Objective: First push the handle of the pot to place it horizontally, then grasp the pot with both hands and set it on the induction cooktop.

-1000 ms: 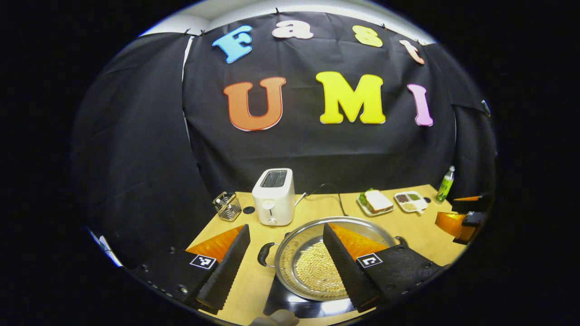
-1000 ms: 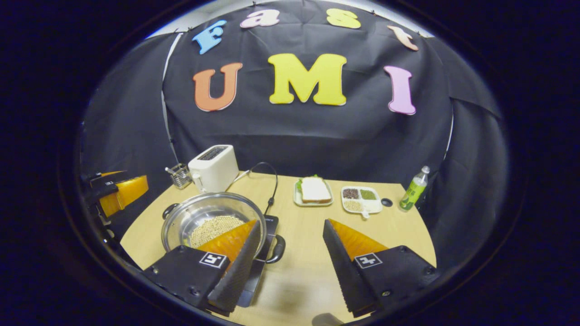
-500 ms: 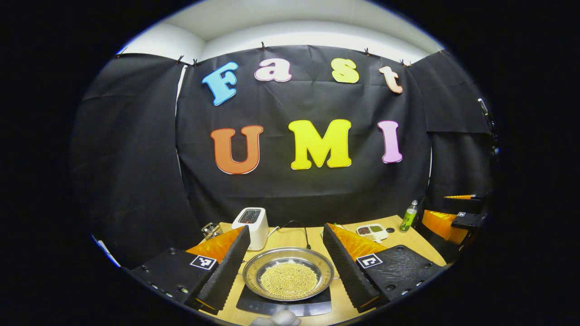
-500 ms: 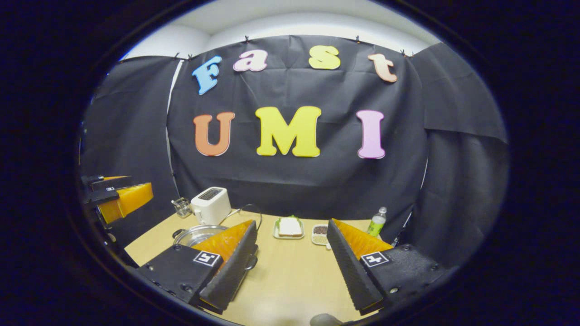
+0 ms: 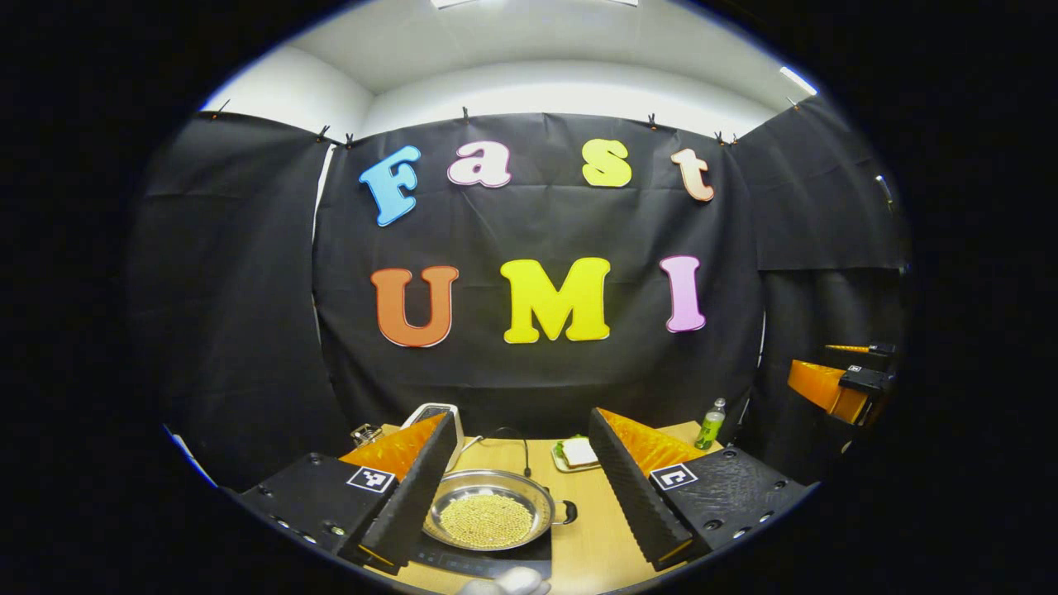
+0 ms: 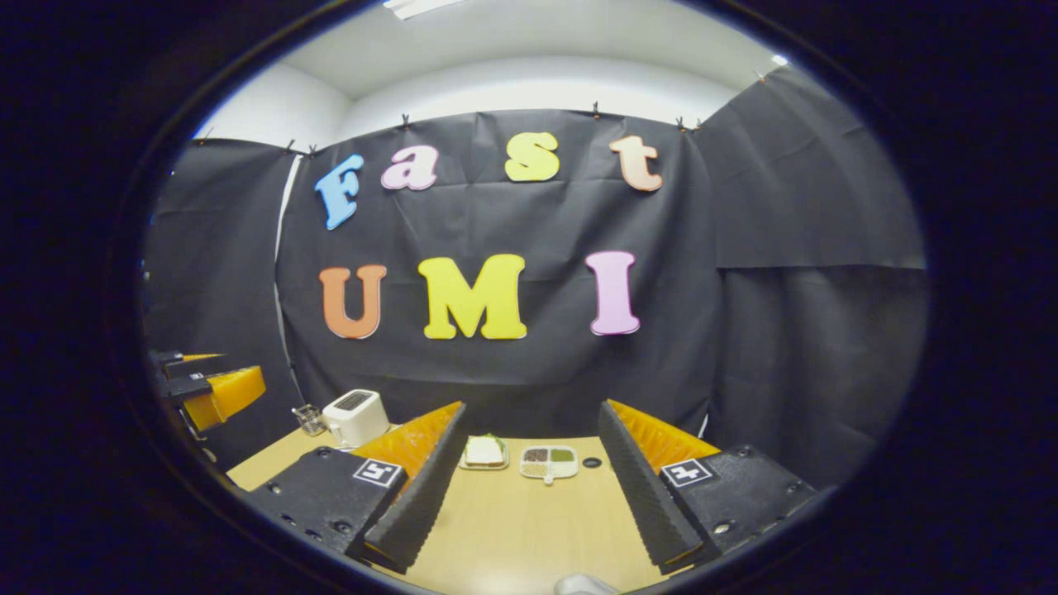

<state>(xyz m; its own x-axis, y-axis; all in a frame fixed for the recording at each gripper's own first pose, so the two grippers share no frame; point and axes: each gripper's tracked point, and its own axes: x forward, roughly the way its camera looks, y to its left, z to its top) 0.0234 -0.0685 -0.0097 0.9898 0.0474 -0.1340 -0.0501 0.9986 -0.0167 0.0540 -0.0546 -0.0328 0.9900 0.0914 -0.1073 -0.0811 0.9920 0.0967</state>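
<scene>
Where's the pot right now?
In the left gripper view, the pot sits on the cooktop between the open left gripper's fingers, with the toaster behind it.

A shallow, round, shiny metal pot [image 5: 488, 512] is seen in the left gripper view, set upright on a flat black induction cooktop [image 5: 488, 559]. Its bottom is covered by a layer of small yellowish beans [image 5: 485, 520]. A dark loop handle [image 5: 565, 512] sticks out sideways from the pot's right rim. The cooktop lies flat on the wooden table [image 5: 599, 537], near its front edge.
</scene>
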